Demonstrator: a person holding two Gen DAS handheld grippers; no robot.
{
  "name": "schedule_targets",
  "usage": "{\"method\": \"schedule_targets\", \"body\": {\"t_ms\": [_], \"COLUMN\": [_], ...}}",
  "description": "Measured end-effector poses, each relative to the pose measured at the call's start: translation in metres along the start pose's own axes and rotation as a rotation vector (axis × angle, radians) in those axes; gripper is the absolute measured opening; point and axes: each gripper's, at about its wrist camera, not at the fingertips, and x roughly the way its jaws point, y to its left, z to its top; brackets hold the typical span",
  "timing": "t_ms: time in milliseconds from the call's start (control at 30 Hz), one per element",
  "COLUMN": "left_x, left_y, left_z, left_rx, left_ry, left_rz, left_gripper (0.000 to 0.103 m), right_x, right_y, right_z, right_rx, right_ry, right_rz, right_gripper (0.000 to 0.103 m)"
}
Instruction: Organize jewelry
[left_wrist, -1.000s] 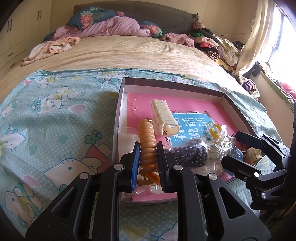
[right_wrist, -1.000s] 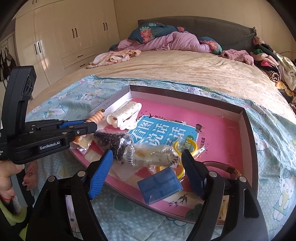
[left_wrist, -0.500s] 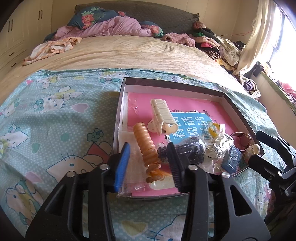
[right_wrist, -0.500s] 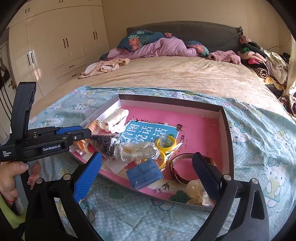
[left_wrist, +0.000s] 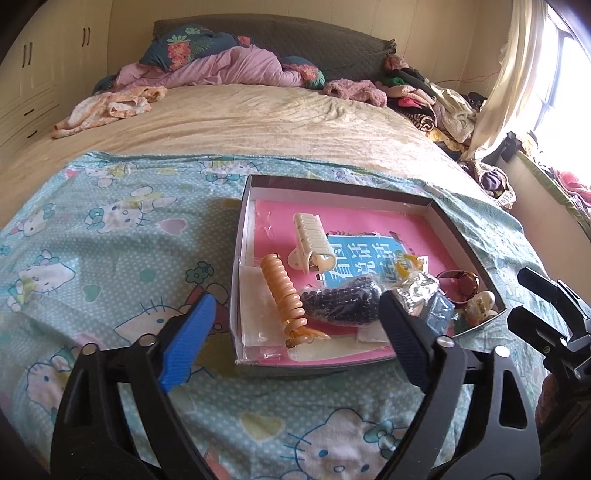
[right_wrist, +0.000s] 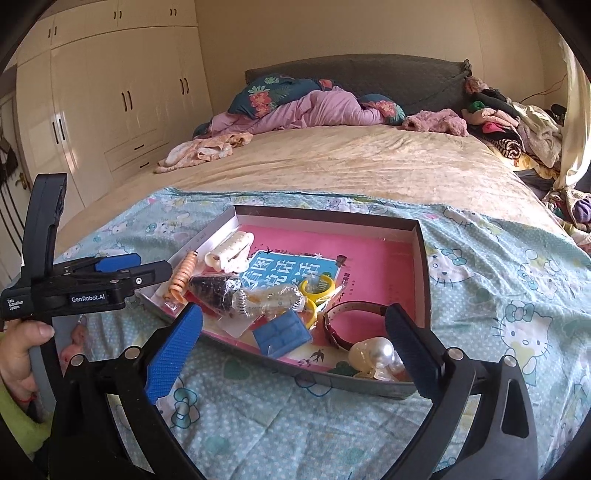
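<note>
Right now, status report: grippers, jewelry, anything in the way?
Left gripper open, empty. Right gripper open, empty. Orange spiral hair tie lies in the box among bagged jewelry. Nothing blocking.

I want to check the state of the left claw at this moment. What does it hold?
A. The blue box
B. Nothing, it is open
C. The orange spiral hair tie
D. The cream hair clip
B: the left claw is open and hangs in front of the tray, and the orange hair tie lies in the tray untouched.
</note>
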Motion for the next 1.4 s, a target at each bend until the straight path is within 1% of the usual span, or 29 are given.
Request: {"method": "schedule_targets", "body": {"t_ms": [67, 333, 567, 633, 900, 1033, 1167, 1400], "left_x": [-0.01, -0.045, -0.072, -0.078, -0.09, -0.093, -0.094, -0.098], "left_y": [-0.001, -0.007, -0.014, -0.016, -0.023, -0.025, -0.026, -0.027], "left_z": [0.0, -0.012, -0.037, -0.045, -0.071, -0.082, -0.088, -0.093], "left_rx": [-0.002, 0.006, 0.041, 0.05, 0.069, 0.07, 0.073, 0.068], "left_ry": [-0.016, -0.061, -0.081, -0.082, -0.074, -0.067, -0.071, -0.08], "left_rz": [-0.007, 0.003, 0.012, 0.009, -0.01, -0.016, -0.013, -0.027], "left_gripper": [0.093, 0.093, 0.093, 0.093, 0.093, 0.093, 0.093, 0.093], "right_x": [-0.007, -0.038, -0.064, -0.068, -0.076, -0.075, -0.073, -0.073], "right_y": [0.001, 0.011, 0.02, 0.023, 0.028, 0.025, 0.029, 0.038], "right_z": [-0.001, -0.006, -0.019, -0.025, -0.051, -0.063, -0.073, -0.085], "right_rx": [-0.001, -0.035, -0.039, -0.032, 0.02, 0.067, 0.065, 0.049], "right_ry": [-0.009, -0.053, -0.086, -0.078, -0.077, -0.05, -0.018, 0.003], "right_rz": [-0.001, -0.026, -0.032, -0.027, -0.064, -0.063, -0.064, -0.051], "right_gripper": [0.098, 0.098, 0.098, 0.098, 0.098, 0.098, 0.098, 0.098]}}
